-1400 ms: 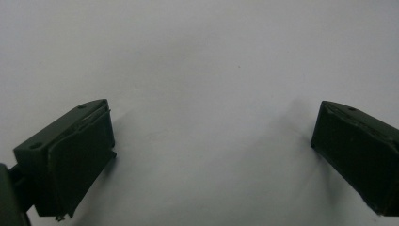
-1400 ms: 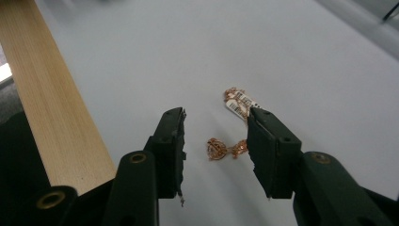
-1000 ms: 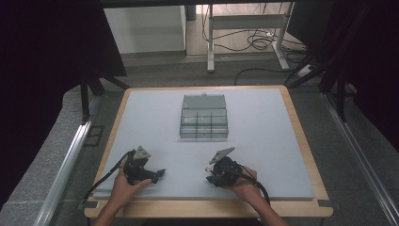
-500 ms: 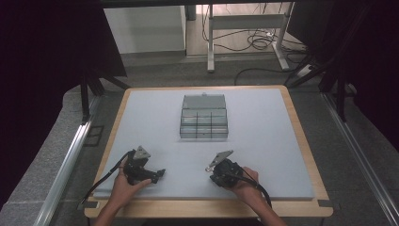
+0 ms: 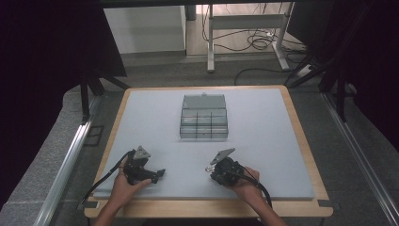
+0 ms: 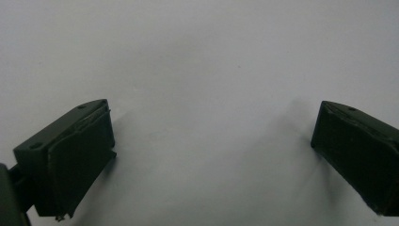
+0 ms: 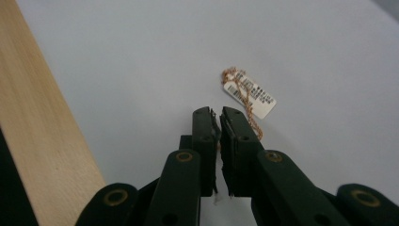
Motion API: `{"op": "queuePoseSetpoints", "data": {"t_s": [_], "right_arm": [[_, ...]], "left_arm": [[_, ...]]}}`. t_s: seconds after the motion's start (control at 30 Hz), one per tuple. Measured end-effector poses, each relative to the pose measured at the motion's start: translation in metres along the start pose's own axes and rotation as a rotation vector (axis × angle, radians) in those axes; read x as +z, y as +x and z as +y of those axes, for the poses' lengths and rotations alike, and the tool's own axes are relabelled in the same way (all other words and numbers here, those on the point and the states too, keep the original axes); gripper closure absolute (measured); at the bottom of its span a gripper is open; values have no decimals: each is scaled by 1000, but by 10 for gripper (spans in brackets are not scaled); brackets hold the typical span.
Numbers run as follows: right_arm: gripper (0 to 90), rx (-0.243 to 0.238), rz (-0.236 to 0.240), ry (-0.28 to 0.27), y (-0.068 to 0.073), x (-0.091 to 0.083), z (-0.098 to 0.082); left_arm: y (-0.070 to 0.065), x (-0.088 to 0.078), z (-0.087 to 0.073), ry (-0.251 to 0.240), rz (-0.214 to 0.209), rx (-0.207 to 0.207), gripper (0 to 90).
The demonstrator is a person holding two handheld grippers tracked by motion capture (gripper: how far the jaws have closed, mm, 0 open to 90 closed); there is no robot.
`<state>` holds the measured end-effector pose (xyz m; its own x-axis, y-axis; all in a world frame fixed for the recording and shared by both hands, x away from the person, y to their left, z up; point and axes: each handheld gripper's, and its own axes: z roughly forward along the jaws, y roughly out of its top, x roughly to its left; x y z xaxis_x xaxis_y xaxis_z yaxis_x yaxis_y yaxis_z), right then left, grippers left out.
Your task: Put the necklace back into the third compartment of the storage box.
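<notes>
- The right hand-held gripper (image 7: 216, 117) had just been closing; its jaws stood almost together on a thin copper-coloured chain (image 7: 253, 126), which ran out from between the pads.
- A white barcode tag (image 7: 249, 94) on that chain lay flat on the counter (image 5: 263, 160) just beyond the tips, so only the chain end appeared pinched, probably to lift the piece without bending the tag.
- In the high view the right hand-held gripper (image 5: 210, 168) sat low near the front edge, tag at its tip.
- The left hand-held gripper (image 6: 211, 141) stood wide open over bare counter, holding nothing; judged idle and kept clear.
- A clear compartment box (image 5: 203, 117), lid up, sat mid-counter, well apart: the likely destination.
</notes>
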<state>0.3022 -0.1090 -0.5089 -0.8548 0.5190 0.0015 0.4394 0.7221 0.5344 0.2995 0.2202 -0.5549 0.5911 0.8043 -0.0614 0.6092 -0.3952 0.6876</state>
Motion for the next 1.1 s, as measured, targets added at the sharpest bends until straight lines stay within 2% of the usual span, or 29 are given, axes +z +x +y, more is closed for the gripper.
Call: {"op": "queuePoseSetpoints", "data": {"t_s": [0.13,0.23,0.33,0.5,0.63,0.9,1.1], "right_arm": [[833,9,1,-35,-2,-9,2],[835,16,-4,-40,-4,-11,2],[825,13,4,-34,-4,-9,1],[744,-6,23,-9,-1,0,4],[715,-41,3,27,4,8,7],[819,-45,-1,51,7,9,10],[847,-19,31,53,4,8,10]], "left_arm": [[0,0,0,0,0,0,0],[0,0,0,0,0,0,0],[0,0,0,0,0,0,0],[0,0,0,0,0,0,0],[0,0,0,0,0,0,0],[0,0,0,0,0,0,0],[0,0,0,0,0,0,0]]}}
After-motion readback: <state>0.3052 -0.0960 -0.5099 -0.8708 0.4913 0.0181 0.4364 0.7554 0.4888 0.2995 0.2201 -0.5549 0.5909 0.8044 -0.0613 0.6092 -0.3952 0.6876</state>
